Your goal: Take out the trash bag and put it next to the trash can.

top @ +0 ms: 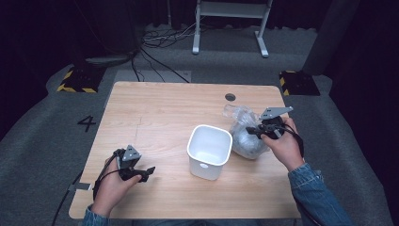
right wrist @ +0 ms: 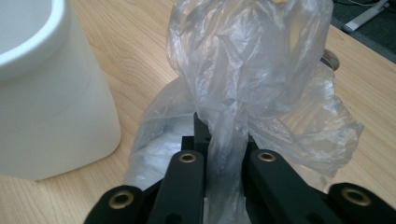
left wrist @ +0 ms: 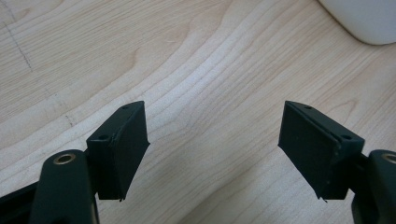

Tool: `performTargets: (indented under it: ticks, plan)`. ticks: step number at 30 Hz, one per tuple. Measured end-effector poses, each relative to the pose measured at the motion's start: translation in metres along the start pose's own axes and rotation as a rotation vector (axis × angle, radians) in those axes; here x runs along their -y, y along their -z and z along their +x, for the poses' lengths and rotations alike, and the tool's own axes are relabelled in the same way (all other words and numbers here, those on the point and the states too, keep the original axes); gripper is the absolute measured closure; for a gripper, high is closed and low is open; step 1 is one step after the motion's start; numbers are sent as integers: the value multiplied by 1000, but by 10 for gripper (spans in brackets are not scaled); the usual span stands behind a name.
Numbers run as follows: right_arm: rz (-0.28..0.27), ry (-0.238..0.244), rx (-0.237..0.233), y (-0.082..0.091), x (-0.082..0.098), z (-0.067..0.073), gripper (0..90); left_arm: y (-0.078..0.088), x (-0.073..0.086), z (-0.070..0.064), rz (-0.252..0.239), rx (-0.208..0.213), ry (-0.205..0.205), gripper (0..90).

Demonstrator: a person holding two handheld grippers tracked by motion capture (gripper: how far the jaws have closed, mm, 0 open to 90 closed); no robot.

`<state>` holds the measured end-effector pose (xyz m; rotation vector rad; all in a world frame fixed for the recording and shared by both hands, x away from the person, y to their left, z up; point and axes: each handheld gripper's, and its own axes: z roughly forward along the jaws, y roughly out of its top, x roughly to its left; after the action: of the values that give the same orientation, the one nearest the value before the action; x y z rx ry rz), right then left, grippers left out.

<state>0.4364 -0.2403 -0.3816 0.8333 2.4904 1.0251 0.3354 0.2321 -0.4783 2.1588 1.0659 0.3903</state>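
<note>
I am observing the right gripper (top: 258,130) at the right side of the table (top: 155,106), where it is pinching the gathered neck of a clear bag (top: 245,136). In the right gripper view the jaws are standing narrow, with the twisted plastic (right wrist: 224,140) running down between them and pressed from both sides. The bag's bulging body is resting on the table, just right of the white bin (top: 210,151) and close beside it (whether bag and bin are touching, I cannot tell). Something pale is showing through the plastic, but I cannot make out what it is.

The bin is standing upright near the table's middle, its mouth open to the camera. In the right gripper view its wall (right wrist: 51,107) is sitting to the left of the bag.

I am seeing the left gripper (top: 149,171) at the near left of the table, well apart from the bag. Its jaws are standing wide in the left gripper view, with bare wood (left wrist: 205,93) between them and nothing held. A corner of the bin (left wrist: 364,21) is showing at that view's far right.
</note>
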Motion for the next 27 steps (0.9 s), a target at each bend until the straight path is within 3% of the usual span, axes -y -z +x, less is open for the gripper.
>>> performTargets:
  ticks: [3, 7, 12, 19, 27]
  plan:
    - [-15, -4, 1, 1, 0, 1, 766, 0, -1, -1, -4, 6, -5, 235]
    - [-44, -24, 6, 5, 0, 3, 581, 0, -1, -2, -6, 11, -6, 235]
    - [-118, -59, 17, 16, 1, 5, 403, 2, -2, -2, -8, 13, -6, 235]
    - [-158, -62, 11, 41, 2, 10, 288, 3, -4, -4, -17, 18, -12, 235]
    - [-121, -60, 43, 64, 22, 15, 194, 5, -5, -6, -25, 19, -16, 235]
